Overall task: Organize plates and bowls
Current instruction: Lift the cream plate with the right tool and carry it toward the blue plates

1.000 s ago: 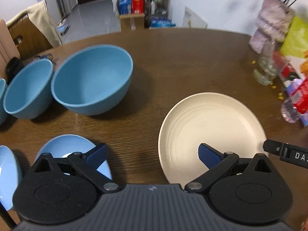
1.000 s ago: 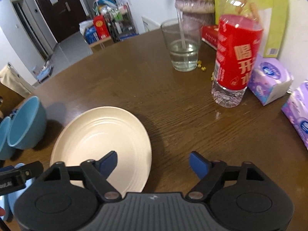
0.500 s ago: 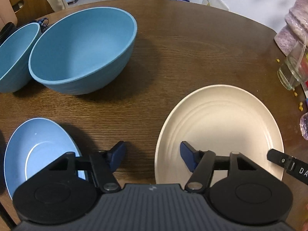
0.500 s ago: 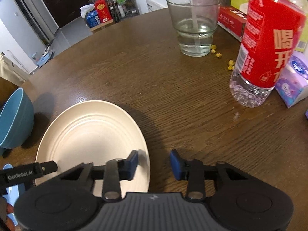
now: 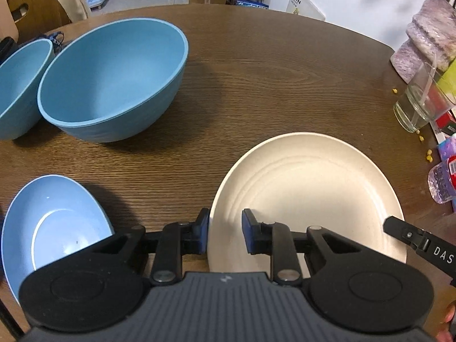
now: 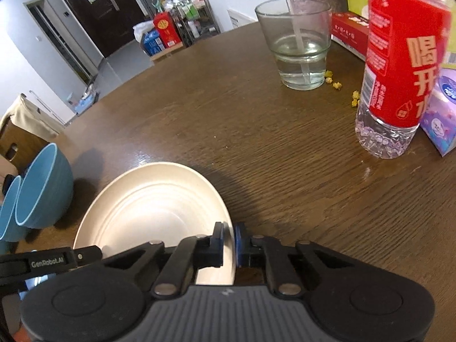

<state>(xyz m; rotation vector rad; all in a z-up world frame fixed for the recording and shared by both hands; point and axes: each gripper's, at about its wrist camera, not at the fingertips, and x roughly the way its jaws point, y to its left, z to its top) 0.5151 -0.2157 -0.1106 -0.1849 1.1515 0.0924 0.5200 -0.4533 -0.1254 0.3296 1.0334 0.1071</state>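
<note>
A cream plate (image 5: 307, 193) lies on the brown wooden table (image 5: 256, 71). My left gripper (image 5: 225, 232) straddles its left rim with jaws closing: one pad is outside the rim, the other over the plate's inner slope with a gap still showing. My right gripper (image 6: 228, 240) is shut on the right rim of the cream plate (image 6: 154, 208). A large blue bowl (image 5: 111, 85) and a smaller blue bowl (image 5: 20, 85) stand at the far left. A light blue plate (image 5: 57, 222) lies at the near left.
A glass of water (image 6: 299, 51), a red-labelled bottle (image 6: 399, 71), tissue packs (image 6: 439, 114) and yellow crumbs (image 6: 333, 82) crowd the table's right side. A chair (image 5: 42, 8) stands behind the bowls. Bare wood (image 6: 270, 142) stretches beyond the cream plate.
Both grippers sank toward the cream plate and their jaws came in from wide. The right one clamped the right rim; the left one narrowed around the left rim.
</note>
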